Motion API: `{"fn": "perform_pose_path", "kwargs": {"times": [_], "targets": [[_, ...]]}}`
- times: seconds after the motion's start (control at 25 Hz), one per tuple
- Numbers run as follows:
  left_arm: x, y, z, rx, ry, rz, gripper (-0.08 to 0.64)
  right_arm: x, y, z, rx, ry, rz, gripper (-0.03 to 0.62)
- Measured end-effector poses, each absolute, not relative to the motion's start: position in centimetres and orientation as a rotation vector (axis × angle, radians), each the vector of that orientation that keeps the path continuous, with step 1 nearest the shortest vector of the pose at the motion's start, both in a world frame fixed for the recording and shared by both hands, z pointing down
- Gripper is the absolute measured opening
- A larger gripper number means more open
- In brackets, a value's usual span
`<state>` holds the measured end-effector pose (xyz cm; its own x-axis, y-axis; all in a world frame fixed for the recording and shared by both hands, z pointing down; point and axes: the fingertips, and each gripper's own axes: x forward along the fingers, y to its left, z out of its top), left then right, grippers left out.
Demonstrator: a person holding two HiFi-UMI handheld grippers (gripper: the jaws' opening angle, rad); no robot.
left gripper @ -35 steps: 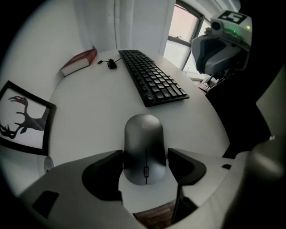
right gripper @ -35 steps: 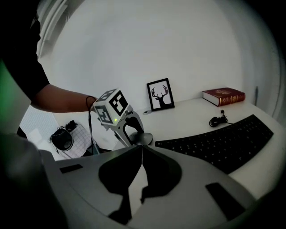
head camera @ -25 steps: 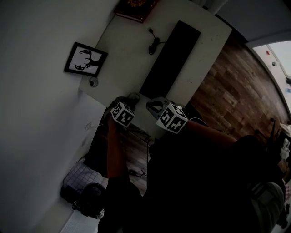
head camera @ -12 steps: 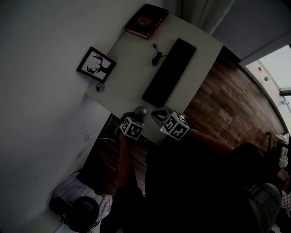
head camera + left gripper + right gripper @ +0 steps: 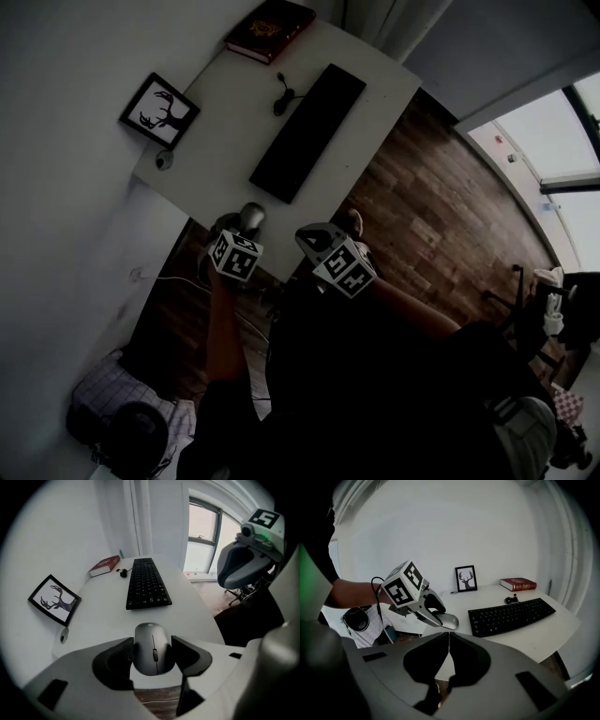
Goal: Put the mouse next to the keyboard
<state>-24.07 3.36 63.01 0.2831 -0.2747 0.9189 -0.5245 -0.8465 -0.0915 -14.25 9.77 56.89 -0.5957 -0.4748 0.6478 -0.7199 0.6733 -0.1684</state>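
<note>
**Gripping the mouse [image 5: 152, 648] at the counter [image 5: 103, 616] edge**

Clamps the mouse in the left hand-held gripper [image 5: 153, 654] with closing jaws, pads against both flanks, at the counter's near edge. Faces the keyboard [image 5: 147, 584] at 12 o'clock, well apart. Passes a framed deer picture [image 5: 54, 600] at 10 o'clock, a red book [image 5: 105, 566] and coiled cable [image 5: 123, 573] at 11. Holds the right hand-held gripper [image 5: 449, 639] shut and empty at 2 o'clock.

Head view high over desk [image 5: 225, 122], gripper views low at its near edge, all sharing keyboard [image 5: 307, 131]
</note>
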Motion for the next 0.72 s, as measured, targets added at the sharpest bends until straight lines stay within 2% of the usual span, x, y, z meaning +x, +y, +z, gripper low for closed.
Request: {"fn": "perform_pose_path", "kwargs": {"times": [0.32, 0.36, 0.4, 0.52, 0.72], "targets": [[-21.3, 1.6, 60.2, 2.293, -0.857, 1.496, 0.247, -13.4, 8.7, 58.1, 0.706, -2.382, 0.441, 0.021], [-20.9, 1.1, 59.2, 2.315, -0.91, 1.455, 0.161, -13.4, 8.5, 58.3, 0.696, -2.389, 0.389, 0.021], [-20.6, 0.6, 58.1, 2.342, -0.96, 1.403, -0.002, -13.3, 8.3, 58.5, 0.694, -2.392, 0.33, 0.021], [-20.4, -0.8, 56.9, 2.351, -1.02, 1.37, -0.002, -13.1, 7.0, 60.0, 0.698, -2.383, 0.155, 0.021], [-21.8, -0.8, 58.9, 2.293, -1.022, 1.394, -0.002, -13.9, 5.7, 60.8, 0.655, -2.397, 0.067, 0.023]]}}
